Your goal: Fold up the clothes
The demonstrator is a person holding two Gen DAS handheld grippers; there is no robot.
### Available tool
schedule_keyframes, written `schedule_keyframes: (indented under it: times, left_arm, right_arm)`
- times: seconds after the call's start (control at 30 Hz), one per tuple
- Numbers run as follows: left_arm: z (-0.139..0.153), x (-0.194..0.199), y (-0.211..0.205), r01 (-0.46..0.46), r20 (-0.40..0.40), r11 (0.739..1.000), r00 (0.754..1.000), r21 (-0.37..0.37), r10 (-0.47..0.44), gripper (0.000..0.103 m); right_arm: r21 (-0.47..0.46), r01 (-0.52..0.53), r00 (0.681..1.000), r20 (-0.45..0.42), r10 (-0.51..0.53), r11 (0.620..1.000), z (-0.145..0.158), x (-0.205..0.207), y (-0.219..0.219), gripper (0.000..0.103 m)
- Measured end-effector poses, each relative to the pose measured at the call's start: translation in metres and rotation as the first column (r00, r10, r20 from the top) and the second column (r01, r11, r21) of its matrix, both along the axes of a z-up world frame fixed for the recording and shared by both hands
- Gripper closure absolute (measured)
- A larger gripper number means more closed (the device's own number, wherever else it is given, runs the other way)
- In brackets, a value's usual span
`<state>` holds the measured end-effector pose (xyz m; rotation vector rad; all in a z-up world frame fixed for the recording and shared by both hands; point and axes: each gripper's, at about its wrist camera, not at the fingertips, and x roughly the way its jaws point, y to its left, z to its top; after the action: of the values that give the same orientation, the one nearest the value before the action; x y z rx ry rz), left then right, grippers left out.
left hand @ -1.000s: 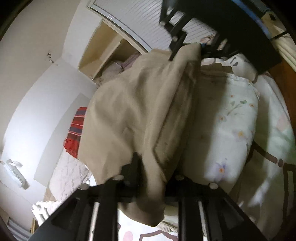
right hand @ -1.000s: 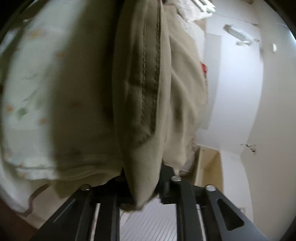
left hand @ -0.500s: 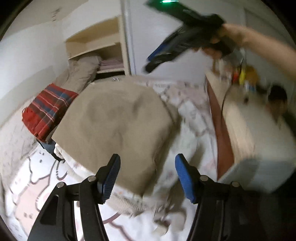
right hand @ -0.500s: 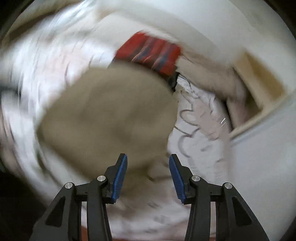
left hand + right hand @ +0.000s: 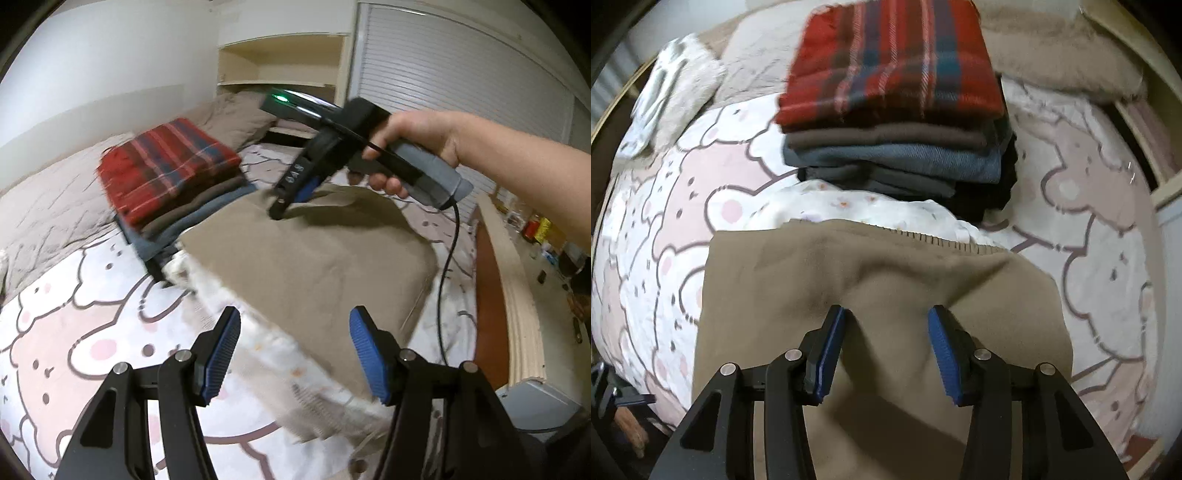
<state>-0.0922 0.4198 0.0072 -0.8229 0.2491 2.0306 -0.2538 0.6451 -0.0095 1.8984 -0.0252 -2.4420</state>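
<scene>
Lying beside khaki garment (image 5: 879,288): folded stack (image 5: 894,147); both grippers' blue fingers (image 5: 945,354) apart.

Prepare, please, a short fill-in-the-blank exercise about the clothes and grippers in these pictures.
1. The top item of the folded stack is a red ____ fabric.
2. Both the left gripper and right gripper are ____.
3. The tan garment lies on a white ____-print fabric.

Missing words: plaid; open; floral
</scene>
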Motion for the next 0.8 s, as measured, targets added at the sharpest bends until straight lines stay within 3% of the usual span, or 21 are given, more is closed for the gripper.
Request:
schedule_keyframes:
  times: [0.27,0.4,0.5,0.57,0.8]
  left_arm:
    - [-0.014,-0.005,-0.012,-0.033,0.071,0.999,0.997,0.004,0.033,0.042]
    - [-0.014,-0.006,-0.018,-0.039,0.088,0.999,0.995,0.012,0.038,0.042]
    - [-0.012,-0.009,-0.026,-0.058,0.104,0.998,0.993,0.023,0.055,0.042]
    - [-0.011,-0.011,-0.031,-0.072,0.114,0.997,0.991,0.031,0.068,0.042]
    - [-0.005,-0.005,-0.049,-0.116,0.102,0.993,0.988,0.022,0.114,0.039]
  right_arm:
    - [0.054,0.043,0.999,0.003,-0.044,0.998,-0.023,0.004,0.005,0.056]
    - [0.054,0.019,0.999,-0.044,-0.017,0.998,0.013,0.026,-0.006,0.056]
    - [-0.001,-0.025,0.991,-0.133,0.024,1.000,0.047,0.074,-0.015,0.056]
    - [0.015,-0.045,0.985,-0.165,0.047,0.999,0.056,0.111,-0.019,0.056]
    - [0.140,-0.205,0.977,-0.036,0.212,0.969,-0.023,0.204,-0.071,0.056]
